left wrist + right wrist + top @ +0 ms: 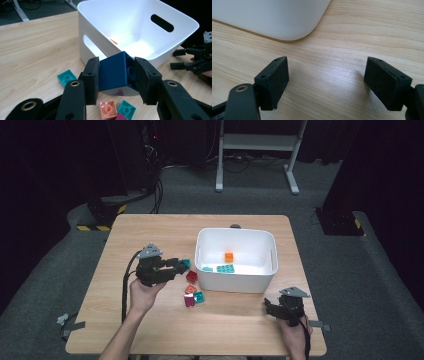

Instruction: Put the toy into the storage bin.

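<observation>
My left gripper (116,77) is shut on a dark blue brick (115,73), held off the table just left of the white bin (105,22). In the high view this gripper (177,266) hangs near the bin's (235,282) left wall. Below it on the table lie a red brick (191,276), a salmon brick (190,289), a teal brick (199,296) and a magenta brick (189,300). Inside the bin sit an orange brick (229,256) and a teal plate (225,268). My right gripper (325,80) stands open over bare wood by the bin's corner (274,17), nothing between its jaws.
Another teal brick (66,77) lies left of the held one. The right gripper (267,306) rests near the table's front right edge. Beyond the table stand a white frame leg (219,165) and cables on the grey floor.
</observation>
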